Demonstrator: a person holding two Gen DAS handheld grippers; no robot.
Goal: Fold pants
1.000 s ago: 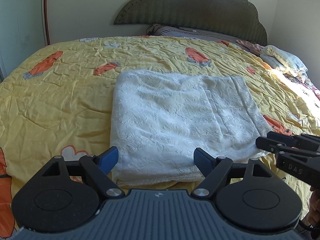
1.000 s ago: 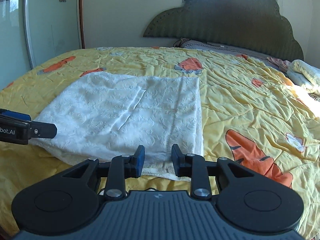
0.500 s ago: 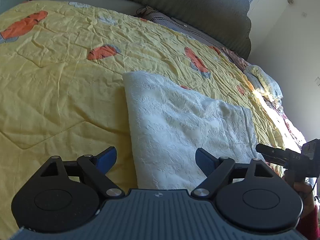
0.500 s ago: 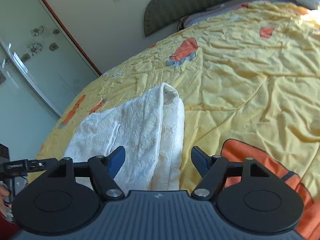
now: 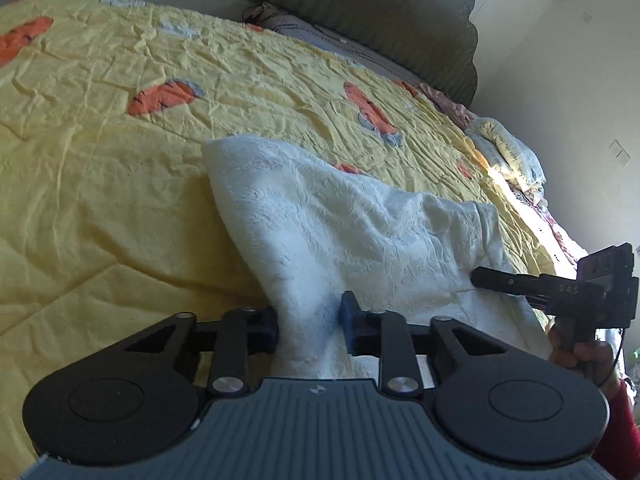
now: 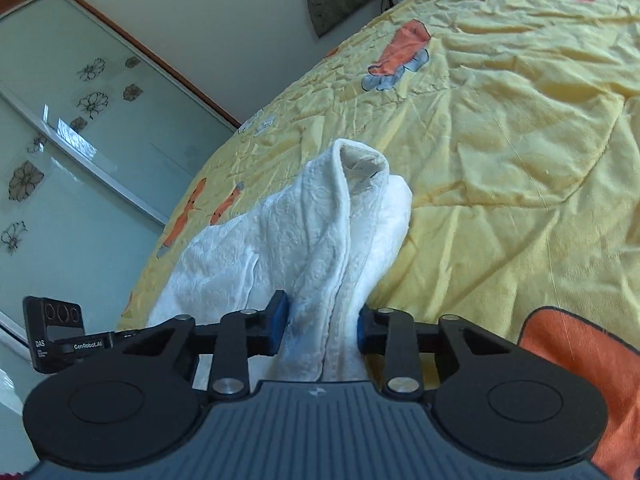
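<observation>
The white textured pants (image 5: 352, 236) lie folded on the yellow bedspread (image 5: 100, 184). My left gripper (image 5: 308, 322) is shut on their near left corner, with cloth bunched between the blue pads. My right gripper (image 6: 322, 326) is shut on the near right corner of the pants (image 6: 304, 236), and the cloth rises in a ridge ahead of it. The near edge is lifted off the bed. The right gripper also shows at the right of the left wrist view (image 5: 476, 276). The left gripper's body shows at the left of the right wrist view (image 6: 72, 346).
The bedspread has orange carrot prints (image 5: 164, 96). A dark padded headboard (image 5: 360, 20) and pillows (image 5: 504, 148) stand at the far end. A glass sliding door with flower decals (image 6: 72, 128) is to the left of the bed.
Both grippers have closed on the near corners of the pants and lifted the near edge. A second ago the pants lay flat and the left gripper was open.
</observation>
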